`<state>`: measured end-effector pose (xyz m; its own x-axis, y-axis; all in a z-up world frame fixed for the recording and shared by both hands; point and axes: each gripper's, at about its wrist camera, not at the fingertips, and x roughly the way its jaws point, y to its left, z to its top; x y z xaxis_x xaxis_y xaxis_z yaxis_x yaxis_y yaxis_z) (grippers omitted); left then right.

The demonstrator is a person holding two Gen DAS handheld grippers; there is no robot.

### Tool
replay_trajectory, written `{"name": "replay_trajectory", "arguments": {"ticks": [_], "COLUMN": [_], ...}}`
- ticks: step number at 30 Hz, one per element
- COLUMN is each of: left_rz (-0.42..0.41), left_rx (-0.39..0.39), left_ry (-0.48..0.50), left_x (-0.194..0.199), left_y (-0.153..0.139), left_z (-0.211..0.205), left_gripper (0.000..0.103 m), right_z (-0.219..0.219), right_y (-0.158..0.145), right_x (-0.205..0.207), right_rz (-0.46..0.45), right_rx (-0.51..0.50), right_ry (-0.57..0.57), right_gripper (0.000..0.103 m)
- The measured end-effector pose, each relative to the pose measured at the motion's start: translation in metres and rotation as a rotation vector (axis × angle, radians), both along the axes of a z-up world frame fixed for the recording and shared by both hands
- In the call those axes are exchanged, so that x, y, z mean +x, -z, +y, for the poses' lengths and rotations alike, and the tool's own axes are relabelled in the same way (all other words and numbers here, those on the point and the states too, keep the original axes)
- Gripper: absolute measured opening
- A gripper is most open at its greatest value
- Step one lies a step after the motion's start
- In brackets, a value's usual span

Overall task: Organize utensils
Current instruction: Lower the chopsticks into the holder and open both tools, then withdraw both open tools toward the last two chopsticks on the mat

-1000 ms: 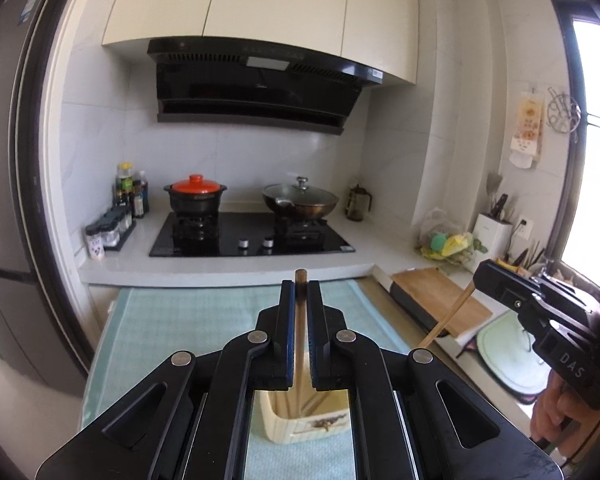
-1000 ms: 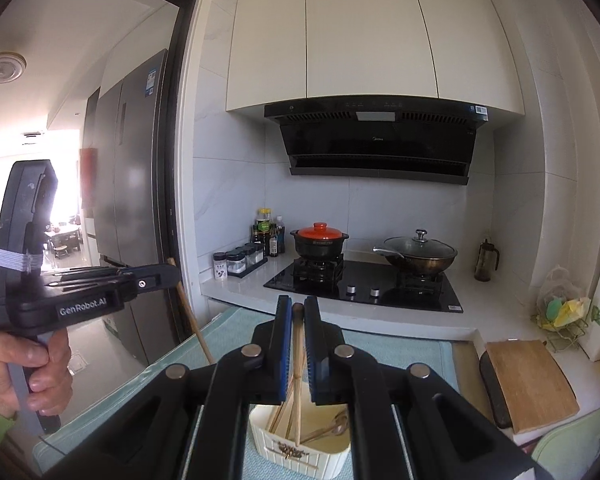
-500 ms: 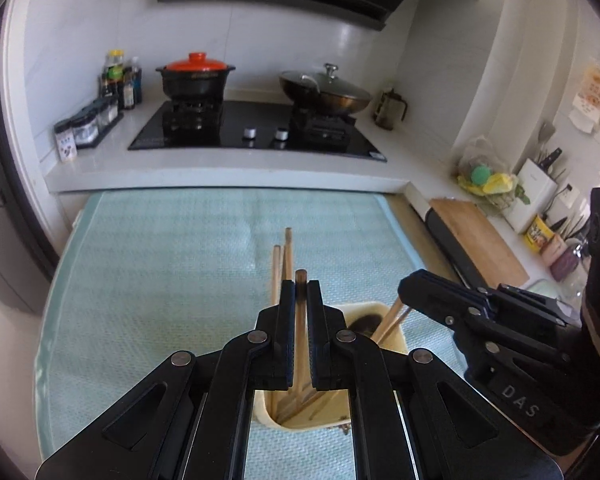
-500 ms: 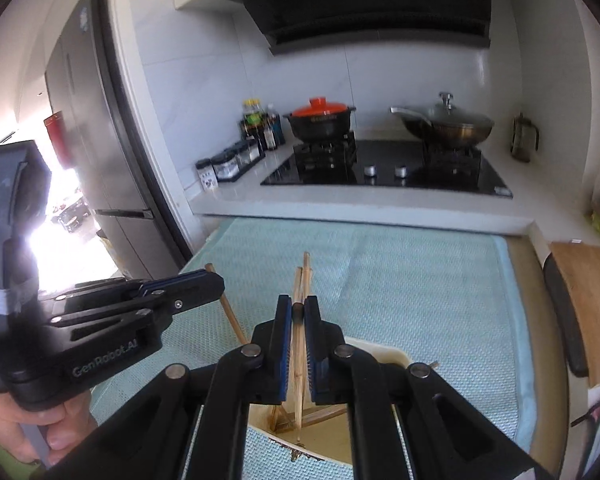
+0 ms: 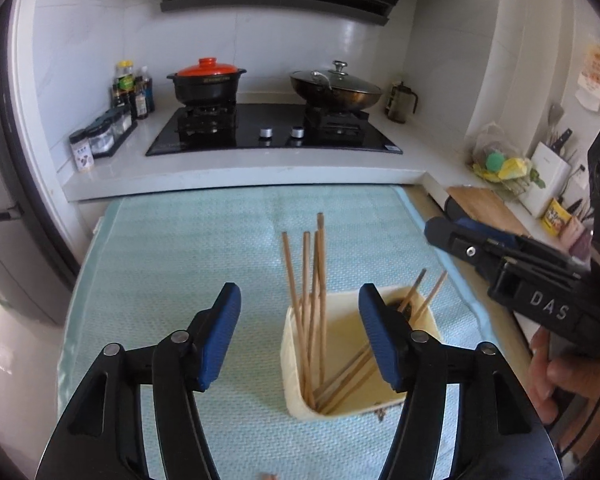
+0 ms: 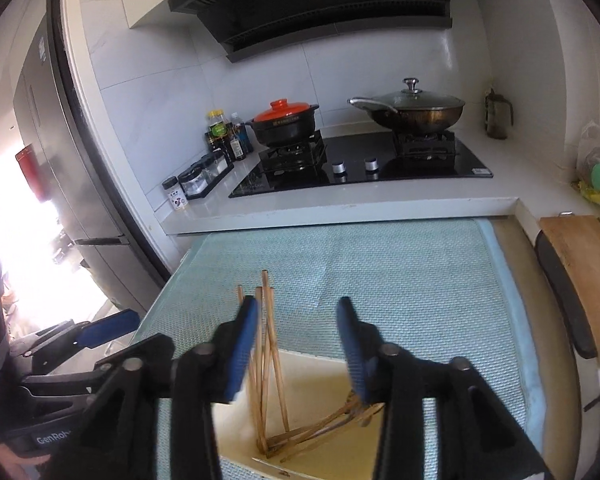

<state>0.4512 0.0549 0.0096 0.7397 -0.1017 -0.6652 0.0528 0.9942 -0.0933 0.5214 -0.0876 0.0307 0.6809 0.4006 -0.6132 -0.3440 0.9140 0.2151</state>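
Both the left gripper (image 5: 299, 336) and right gripper (image 6: 298, 344) have just opened, empty, dropping their chopsticks (image 5: 312, 300) into the cream holder (image 5: 296, 360).

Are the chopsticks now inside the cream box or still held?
Inside: the chopsticks lean in the cream box; neither gripper's jaws, which have just been opening, touch them.

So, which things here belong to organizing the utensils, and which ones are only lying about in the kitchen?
Part of the job:
- chopsticks, standing and leaning in the container
- cream container on the blue mat
- left gripper and right gripper, both open, holding nothing

Just lying about:
- red-lidded pot
- lidded wok
- spice jars
- cutting board
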Motion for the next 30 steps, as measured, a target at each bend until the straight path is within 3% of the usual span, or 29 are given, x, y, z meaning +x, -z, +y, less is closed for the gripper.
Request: {"name": "replay_trajectory", "arguments": {"ticks": [7,12,15,21,30], "left_rz": [0.026,0.063,0.098,0.105,0.113], "left_rx": [0.176,0.192,0.173,0.165,0.067], "left_ry": [0.037,-0.011,-0.080,-0.180,-0.196], "left_x": [-0.103,-0.182,-0.213,-0.236,-0.249], "left_y": [0.016,0.057,0.085,0.113,0.138], "left_z": [0.008,0.015,0.020,0.021,0.031], "left_gripper": [0.084,0.088,0.088,0.088,0.089], "right_z": [-0.009,-0.017,-0.024,-0.022,-0.016], "right_y": [0.000,0.035,0.064,0.109,0.130], "right_x": [-0.096,-0.184,-0.231,-0.281,-0.308], "right_rz": [-0.092,-0.102,-0.106,-0.065,-0.030], "right_rx": [-0.146,-0.210,-0.236,-0.235,-0.212], "right_ry": [-0.079,-0.144,-0.114,-0.065,-0.031], "right_gripper": [0.055,0.056,0.056,0.056,0.056]}}
